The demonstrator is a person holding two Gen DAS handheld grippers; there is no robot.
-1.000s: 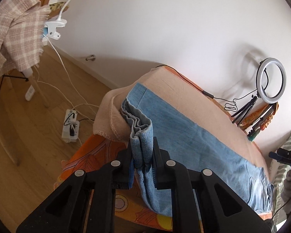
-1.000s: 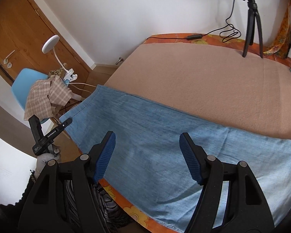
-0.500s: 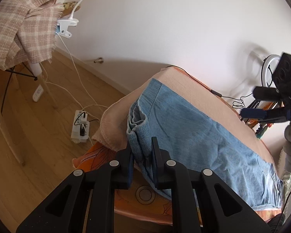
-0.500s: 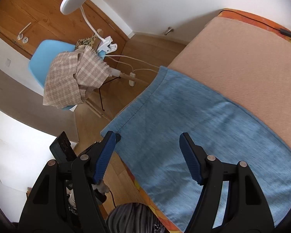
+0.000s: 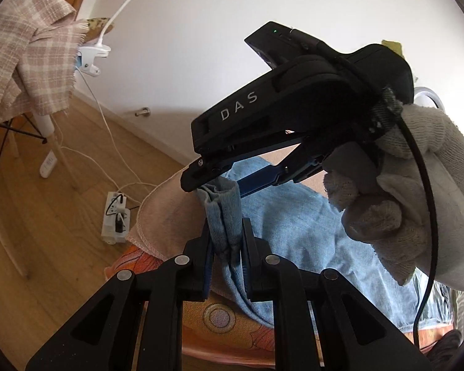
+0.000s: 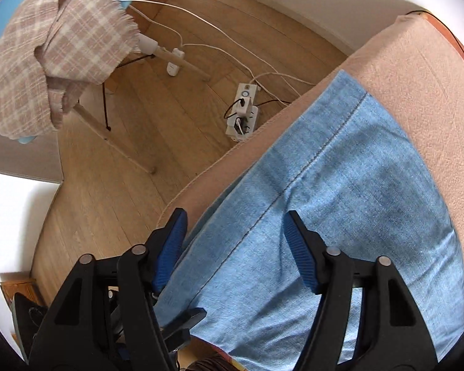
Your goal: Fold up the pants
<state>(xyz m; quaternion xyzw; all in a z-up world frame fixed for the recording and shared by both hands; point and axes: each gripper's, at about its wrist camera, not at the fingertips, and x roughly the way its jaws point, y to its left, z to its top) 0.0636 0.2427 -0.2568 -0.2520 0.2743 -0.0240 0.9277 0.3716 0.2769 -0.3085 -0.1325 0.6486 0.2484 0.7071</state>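
The pants (image 5: 309,235) are light blue denim, lying flat along the near edge of a peach blanket (image 6: 417,61), with a dark stitched seam running lengthwise down the leg. The left gripper (image 5: 225,244) is pinching a bunched, pleated hem end of the pants between its narrow jaws, the cloth standing up just ahead of its fingertips. The right gripper (image 6: 235,247) is hovering above the denim with its blue-padded jaws spread wide, gripping nothing. Seen from the left wrist, its black body is crossing just beyond the pinched cloth, held by a white-gloved hand (image 5: 417,191), and is carrying the letters "DAS".
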